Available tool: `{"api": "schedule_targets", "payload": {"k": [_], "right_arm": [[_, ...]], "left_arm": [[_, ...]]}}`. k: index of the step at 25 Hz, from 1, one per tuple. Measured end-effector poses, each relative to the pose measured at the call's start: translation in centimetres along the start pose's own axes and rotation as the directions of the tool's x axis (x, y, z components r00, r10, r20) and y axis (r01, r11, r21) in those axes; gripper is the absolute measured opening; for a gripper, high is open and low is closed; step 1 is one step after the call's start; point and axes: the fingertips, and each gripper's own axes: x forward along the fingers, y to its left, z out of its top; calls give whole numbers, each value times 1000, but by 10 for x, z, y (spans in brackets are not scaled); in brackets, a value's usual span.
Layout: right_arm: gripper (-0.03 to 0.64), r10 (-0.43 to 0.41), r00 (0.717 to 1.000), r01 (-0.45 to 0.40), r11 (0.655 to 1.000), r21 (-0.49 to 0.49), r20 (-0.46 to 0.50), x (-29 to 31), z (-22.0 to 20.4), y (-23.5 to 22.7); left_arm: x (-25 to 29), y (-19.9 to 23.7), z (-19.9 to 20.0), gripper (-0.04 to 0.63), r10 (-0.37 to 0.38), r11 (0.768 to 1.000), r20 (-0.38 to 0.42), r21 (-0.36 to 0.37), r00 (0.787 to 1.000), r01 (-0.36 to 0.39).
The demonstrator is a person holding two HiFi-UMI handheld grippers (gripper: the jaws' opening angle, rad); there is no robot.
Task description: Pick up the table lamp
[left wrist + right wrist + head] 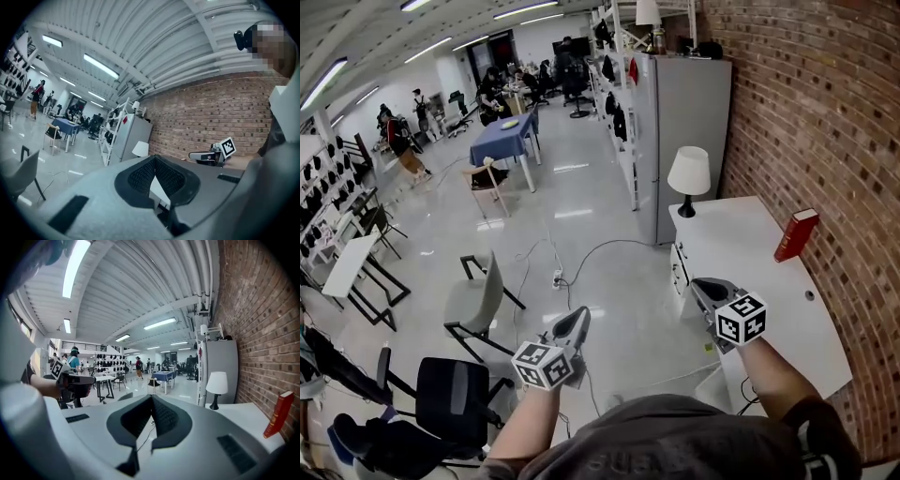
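The table lamp [688,178] stands upright on the far corner of the white desk [759,309], at about 12 o'clock from the right gripper [698,283] and well apart from it. The right gripper's fingers are pressed together and hold nothing. The left gripper [581,315] hangs over the floor at 9 o'clock of the right one, its fingers likewise closed and empty.

The main risk, as I judge it, is arriving with closed fingers: they would push the lamp rather than take it. With its wide shade, thin stem and small base close to the desk edge, a nudge could tip it off. Gripping the shade could dent it or slip. A wide swing towards 2 o'clock could topple the red book [796,234].
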Motion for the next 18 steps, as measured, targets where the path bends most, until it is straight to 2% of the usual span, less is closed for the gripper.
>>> {"api": "schedule_targets", "payload": {"k": [8, 12, 18], "right_arm": [[-6, -10, 999, 10, 1000, -8, 53, 153, 57, -13], [-6, -7, 999, 7, 1000, 0, 49, 205, 69, -26], [-6, 21, 999, -21, 1000, 15, 26, 266, 67, -61]], "left_arm": [[62, 145, 64, 3, -41, 998, -28, 39, 999, 42], [86, 191, 80, 3, -46, 998, -33, 35, 998, 47], [127, 240, 82, 3, -20, 1000, -54, 21, 998, 22]]}}
